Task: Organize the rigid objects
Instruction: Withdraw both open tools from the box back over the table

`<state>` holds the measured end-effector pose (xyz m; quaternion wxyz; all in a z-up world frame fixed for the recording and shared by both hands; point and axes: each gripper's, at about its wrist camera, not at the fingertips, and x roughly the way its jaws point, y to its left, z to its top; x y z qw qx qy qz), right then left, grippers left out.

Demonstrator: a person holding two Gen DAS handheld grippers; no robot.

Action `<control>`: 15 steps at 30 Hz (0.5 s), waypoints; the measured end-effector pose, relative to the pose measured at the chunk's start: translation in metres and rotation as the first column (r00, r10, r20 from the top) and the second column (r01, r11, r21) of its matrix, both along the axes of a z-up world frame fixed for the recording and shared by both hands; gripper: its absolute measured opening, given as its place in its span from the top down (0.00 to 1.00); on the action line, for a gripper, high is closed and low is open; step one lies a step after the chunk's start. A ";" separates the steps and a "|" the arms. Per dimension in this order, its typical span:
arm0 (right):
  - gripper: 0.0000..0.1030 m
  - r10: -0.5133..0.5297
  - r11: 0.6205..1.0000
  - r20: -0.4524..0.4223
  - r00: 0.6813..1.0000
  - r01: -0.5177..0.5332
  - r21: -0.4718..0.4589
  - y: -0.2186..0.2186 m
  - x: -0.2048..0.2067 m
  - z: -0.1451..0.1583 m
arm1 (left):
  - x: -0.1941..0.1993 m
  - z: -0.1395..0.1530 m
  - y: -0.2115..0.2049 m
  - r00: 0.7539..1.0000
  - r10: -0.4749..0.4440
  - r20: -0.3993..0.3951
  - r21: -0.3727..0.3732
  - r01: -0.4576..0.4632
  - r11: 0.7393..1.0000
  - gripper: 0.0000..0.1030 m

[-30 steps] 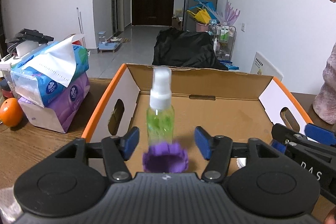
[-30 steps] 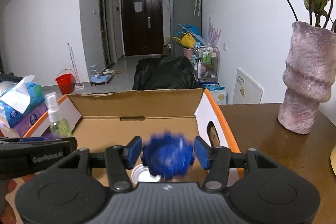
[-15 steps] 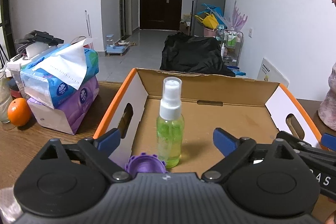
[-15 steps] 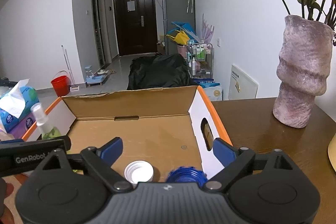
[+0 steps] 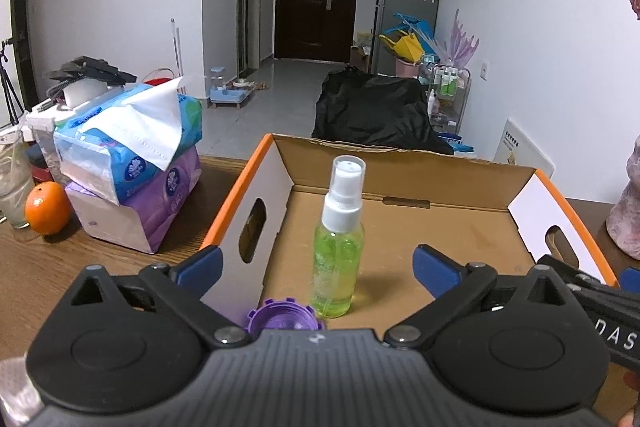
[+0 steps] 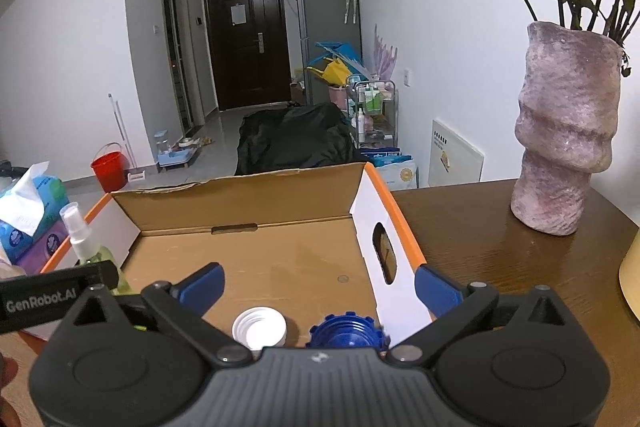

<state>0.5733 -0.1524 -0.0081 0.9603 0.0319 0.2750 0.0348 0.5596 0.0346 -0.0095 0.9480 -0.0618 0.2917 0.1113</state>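
An orange-edged cardboard box [image 5: 400, 163] lies open on the wooden table. Inside it a green spray bottle [image 5: 340, 251] stands upright, and a purple toothed cap [image 5: 284, 319] lies just in front of it. My left gripper [image 5: 316, 265] hovers over the box's near left; its jaws are opening wide, and the pads touch nothing. In the right wrist view a blue toothed cap [image 6: 346, 331] and a white cap [image 6: 260, 327] lie on the box floor. My right gripper [image 6: 320, 285] hangs above them, its jaws opening, with nothing gripped.
Stacked tissue packs [image 5: 132, 147], an orange [image 5: 47, 209] and a glass [image 5: 14, 187] stand left of the box. A pink vase [image 6: 564, 131] with dried flowers stands on the table to the right. A yellowish object [image 6: 632, 275] shows at the far right edge.
Both grippers have opened wide. The purple cap left the left jaws and now lies on the box floor; the blue cap left the right jaws and lies beside the white cap.
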 end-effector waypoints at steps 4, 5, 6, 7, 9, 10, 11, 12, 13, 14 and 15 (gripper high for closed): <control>0.01 -0.006 1.000 0.019 1.000 0.006 0.003 0.001 -0.006 0.004 | -0.007 0.003 0.001 1.000 0.014 0.013 0.003 -0.014 1.000 0.00; 0.01 -0.009 1.000 0.023 1.000 0.009 0.003 0.000 -0.007 0.005 | -0.008 0.003 0.002 1.000 0.017 0.016 0.002 -0.017 1.000 0.00; 0.01 -0.011 1.000 0.027 1.000 0.011 0.003 0.000 -0.009 0.006 | -0.009 0.005 0.002 1.000 0.018 0.019 0.002 -0.018 1.000 0.00; 0.01 -0.013 1.000 0.031 0.999 0.013 0.004 -0.001 -0.011 0.007 | -0.011 0.005 0.003 1.000 0.020 0.023 0.001 -0.020 1.000 0.00; 0.01 -0.017 1.000 0.038 0.999 0.017 0.007 -0.002 -0.014 0.009 | -0.015 0.008 0.003 0.999 0.023 0.028 0.000 -0.023 1.000 0.00; 0.01 -0.019 1.000 0.042 0.999 0.019 0.008 -0.003 -0.016 0.011 | -0.017 0.008 0.004 0.999 0.023 0.031 -0.002 -0.023 1.000 0.00; 0.01 -0.021 1.000 0.046 0.999 0.020 0.010 -0.004 -0.018 0.012 | -0.019 0.009 0.004 0.999 0.024 0.034 -0.004 -0.023 1.000 0.00; 0.01 -0.023 1.000 0.050 0.998 0.022 0.010 -0.005 -0.020 0.013 | -0.022 0.010 0.004 0.999 0.025 0.041 -0.008 -0.025 1.000 0.00; 0.01 -0.024 1.000 0.053 0.998 0.023 0.009 -0.005 -0.022 0.014 | -0.025 0.011 0.005 0.999 0.024 0.046 -0.011 -0.023 1.000 0.00; 0.01 -0.024 1.000 0.057 0.998 0.024 0.007 -0.005 -0.024 0.016 | -0.028 0.012 0.005 0.999 0.022 0.050 -0.012 -0.021 1.000 0.00; 0.01 -0.023 1.000 0.061 0.998 0.023 0.005 -0.005 -0.026 0.017 | -0.030 0.013 0.005 0.998 0.020 0.054 -0.012 -0.020 1.000 0.00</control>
